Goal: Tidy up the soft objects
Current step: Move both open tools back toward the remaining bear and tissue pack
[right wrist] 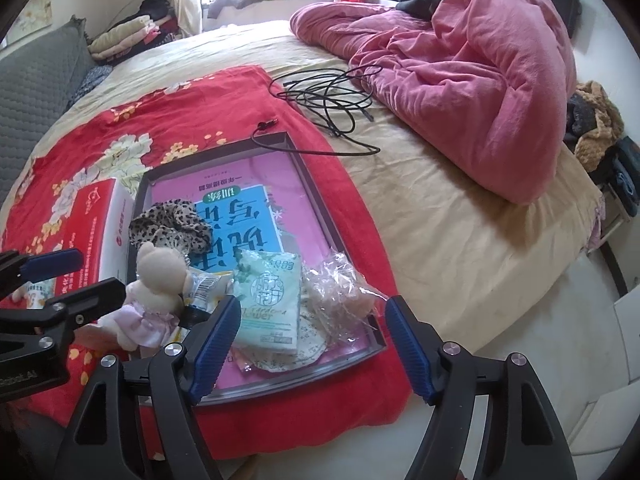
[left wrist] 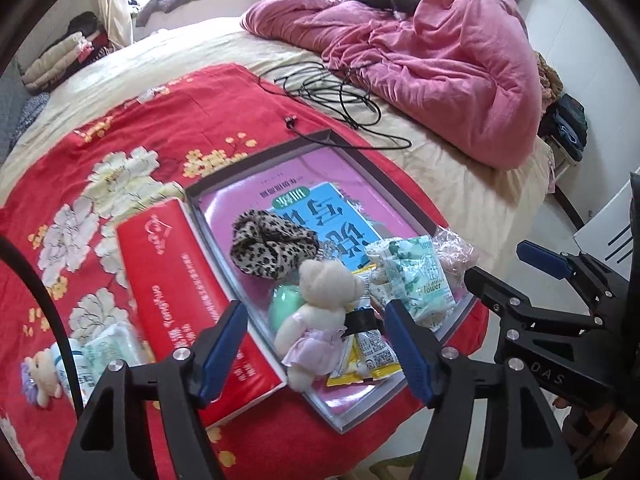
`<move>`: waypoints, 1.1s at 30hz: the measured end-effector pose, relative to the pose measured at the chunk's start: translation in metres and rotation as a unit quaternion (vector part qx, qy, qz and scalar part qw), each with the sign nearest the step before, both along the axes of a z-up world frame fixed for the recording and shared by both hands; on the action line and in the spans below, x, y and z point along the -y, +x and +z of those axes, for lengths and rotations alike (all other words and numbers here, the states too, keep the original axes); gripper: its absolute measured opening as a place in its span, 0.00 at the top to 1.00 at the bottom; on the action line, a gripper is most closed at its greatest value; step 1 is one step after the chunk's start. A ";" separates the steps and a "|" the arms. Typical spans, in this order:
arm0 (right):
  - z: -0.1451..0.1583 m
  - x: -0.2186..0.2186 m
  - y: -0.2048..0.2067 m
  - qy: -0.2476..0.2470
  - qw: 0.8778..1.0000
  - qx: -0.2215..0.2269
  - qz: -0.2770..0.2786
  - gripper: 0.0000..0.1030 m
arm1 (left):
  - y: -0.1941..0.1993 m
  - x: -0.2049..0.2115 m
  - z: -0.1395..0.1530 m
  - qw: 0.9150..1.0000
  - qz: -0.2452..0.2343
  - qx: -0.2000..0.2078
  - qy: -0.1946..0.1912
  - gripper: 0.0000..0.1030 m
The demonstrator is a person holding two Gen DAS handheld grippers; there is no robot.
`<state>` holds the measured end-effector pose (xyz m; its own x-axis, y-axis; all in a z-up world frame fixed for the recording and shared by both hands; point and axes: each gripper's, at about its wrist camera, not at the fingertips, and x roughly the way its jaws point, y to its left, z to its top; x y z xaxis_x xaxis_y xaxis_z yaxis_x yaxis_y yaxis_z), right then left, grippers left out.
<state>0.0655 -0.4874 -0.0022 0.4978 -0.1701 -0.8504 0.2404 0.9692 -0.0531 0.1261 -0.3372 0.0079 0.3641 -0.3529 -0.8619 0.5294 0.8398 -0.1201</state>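
Note:
A shallow grey-rimmed tray (left wrist: 276, 151) (right wrist: 320, 216) with a pink and blue printed bottom lies on a red floral cloth (left wrist: 132, 128) (right wrist: 120, 120). In it are a cream teddy bear in a pink skirt (left wrist: 316, 312) (right wrist: 156, 276), a leopard-print scrunchie (left wrist: 272, 246) (right wrist: 172, 224), a green tissue pack (left wrist: 416, 276) (right wrist: 272, 300), yellow sachets (left wrist: 368, 360) and a clear crumpled bag (left wrist: 456, 252) (right wrist: 340, 288). My left gripper (left wrist: 316, 348) is open just above the bear. My right gripper (right wrist: 310, 344) is open above the tissue pack and bag; it also shows in the left wrist view (left wrist: 508, 272).
A red tissue box (left wrist: 192, 300) (right wrist: 92, 224) lies left of the tray. A small purple-haired doll (left wrist: 38, 376) and another tissue pack (left wrist: 112, 348) sit at the cloth's left. A black cable (left wrist: 340, 96) (right wrist: 324, 100) and a pink quilt (left wrist: 440, 60) (right wrist: 460, 60) lie behind on the bed.

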 end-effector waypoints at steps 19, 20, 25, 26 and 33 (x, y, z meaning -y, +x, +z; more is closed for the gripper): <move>0.034 -0.043 0.000 -0.013 0.999 0.032 0.025 0.26 | -0.012 -0.055 0.045 0.997 0.051 0.057 0.003 0.27; 0.035 -0.046 -0.001 -0.014 0.999 0.034 0.028 0.26 | -0.012 -0.058 0.047 0.997 0.053 0.058 0.003 0.27; 0.043 -0.061 -0.002 -0.018 0.998 0.040 0.039 0.26 | -0.017 -0.075 0.054 0.996 0.066 0.064 -0.005 0.27; 0.044 -0.064 -0.002 -0.019 0.998 0.042 0.041 0.26 | -0.018 -0.079 0.056 0.996 0.068 0.065 -0.005 0.27; 0.055 -0.086 -0.004 -0.021 0.997 0.052 0.060 0.25 | -0.027 -0.100 0.063 0.994 0.081 0.070 -0.011 0.27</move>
<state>0.0614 -0.4018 0.0525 0.6023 -0.1383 -0.7862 0.1301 0.9887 -0.0743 0.0992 -0.2376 0.0706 0.5335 -0.2970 -0.7919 0.3994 0.9138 -0.0737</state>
